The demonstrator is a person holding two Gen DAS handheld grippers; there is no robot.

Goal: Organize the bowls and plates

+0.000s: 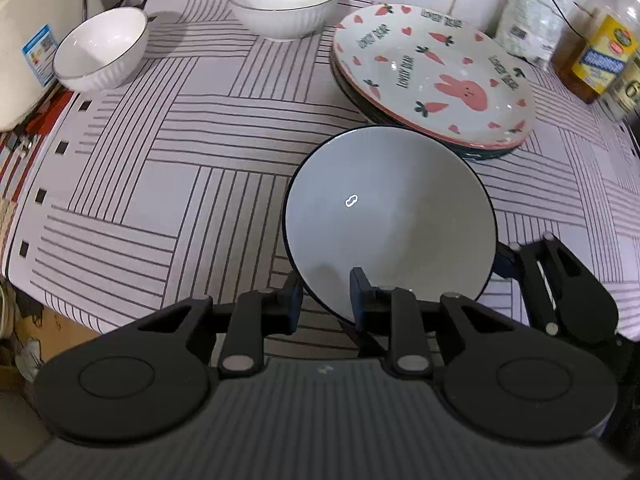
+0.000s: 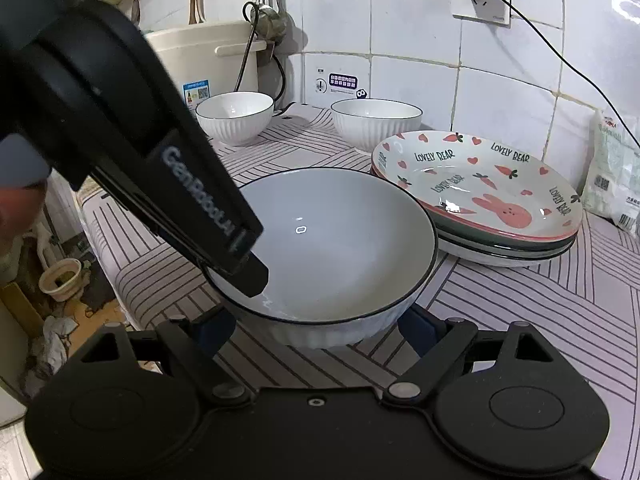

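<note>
Left tool (image 1: 325,300) pinches the bowl (image 1: 390,216) rim. Right tool (image 2: 316,330) spreads wide around its base, beside the plates (image 2: 480,184).

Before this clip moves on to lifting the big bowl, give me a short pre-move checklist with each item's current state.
1. Left claw pinching the big bowl rim, one finger inside, one outside: ok.
2. Right claw open, fingers either side of the bowl's base: ok; contact cannot tell.
3. Bowl free of the plate stack: ok, apart in the right view.
4. Two smaller bowls, and, standing upright and separate: ok.
5. Bowl lifted off the cloth: cannot tell.
</note>
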